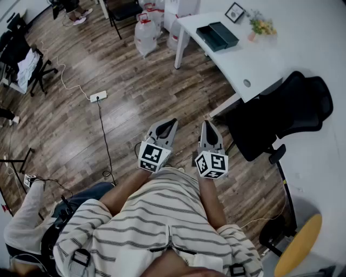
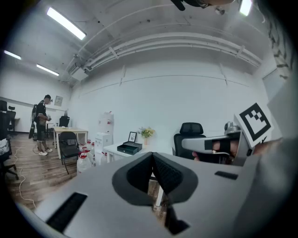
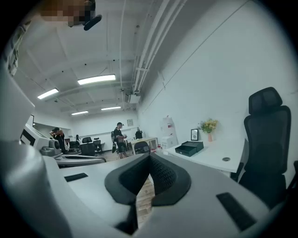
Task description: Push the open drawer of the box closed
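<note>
Jaws, left gripper (image 1: 171,123): closed pad to pad, nothing between them; only floor (image 1: 135,103) shows past the tips in the left gripper view.

Jaws, right gripper (image 1: 208,125): likewise pressed together and empty.

Grippers: held side by side, near each other but apart, in front of the person's striped shirt (image 1: 162,216). Both point away from the body, over wooden floor. Marker cubes face up in the head view.

Box (image 1: 217,36): dark, low, on the white desk (image 1: 281,54), well apart from both grippers, beyond them and to the right. Drawer (image 1: 208,39): drawn out on the side toward the desk's left edge, open. No gripper touches it.

Frame (image 1: 234,12): small, dark-edged, upright on the desk behind the box.

Flowers (image 1: 261,24): yellow, in a small pot, right of the frame.

Chair (image 1: 281,116): black, high-backed, at the desk's near edge, just right of the right gripper.

Jugs (image 1: 145,35): clear water bottles with red caps, on the floor left of the desk.

Power strip (image 1: 98,96): white, on the floor, with a black cable running from it toward the person.

Stool (image 1: 297,246): yellow seat, lower right corner.

People: two or three stand far off across the room in the gripper views.
</note>
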`<state>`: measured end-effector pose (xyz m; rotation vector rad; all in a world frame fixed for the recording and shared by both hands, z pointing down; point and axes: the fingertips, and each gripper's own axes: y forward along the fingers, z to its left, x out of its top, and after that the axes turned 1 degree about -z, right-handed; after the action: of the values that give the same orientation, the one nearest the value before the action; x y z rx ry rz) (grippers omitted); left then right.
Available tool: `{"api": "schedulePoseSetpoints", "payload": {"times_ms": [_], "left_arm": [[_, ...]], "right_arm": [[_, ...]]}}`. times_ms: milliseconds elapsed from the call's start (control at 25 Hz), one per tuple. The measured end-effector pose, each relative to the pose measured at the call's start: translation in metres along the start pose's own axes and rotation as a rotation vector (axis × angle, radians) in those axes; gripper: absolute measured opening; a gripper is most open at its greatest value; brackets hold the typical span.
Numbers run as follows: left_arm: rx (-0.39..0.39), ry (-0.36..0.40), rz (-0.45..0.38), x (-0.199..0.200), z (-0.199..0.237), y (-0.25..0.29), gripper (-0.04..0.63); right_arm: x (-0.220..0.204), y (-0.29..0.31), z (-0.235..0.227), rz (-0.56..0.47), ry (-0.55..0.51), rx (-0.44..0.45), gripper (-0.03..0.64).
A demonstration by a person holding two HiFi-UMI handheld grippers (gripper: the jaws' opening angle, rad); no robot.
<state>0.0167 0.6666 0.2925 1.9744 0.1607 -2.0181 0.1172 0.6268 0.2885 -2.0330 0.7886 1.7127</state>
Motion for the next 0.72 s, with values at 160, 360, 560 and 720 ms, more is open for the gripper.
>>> {"api": "schedulePoseSetpoints", "payload": {"times_ms": [160, 360, 560, 720], "left_arm": [[-0.013, -0.001, 0.003, 0.001, 0.001, -0.001, 0.002], [-0.031, -0.013, 0.004, -0.005, 0.005, -0.011, 0.002], [-0.039, -0.018, 0.002, -0.008, 0.011, -0.013, 0.0], [-0.04, -0.019, -0.007, -0.006, 0.021, -0.012, 0.001]], "right_arm": [[0.004, 0.003, 0.001, -0.001, 0.0, -0.012, 0.009], [-0.001, 0.002, 0.013, -0.004, -0.009, -0.04, 0.008], [-0.001, 0.001, 0.014, -0.025, 0.027, -0.06, 0.009], [0.001, 0.01, 0.016, -0.025, 0.023, -0.07, 0.009]]}}
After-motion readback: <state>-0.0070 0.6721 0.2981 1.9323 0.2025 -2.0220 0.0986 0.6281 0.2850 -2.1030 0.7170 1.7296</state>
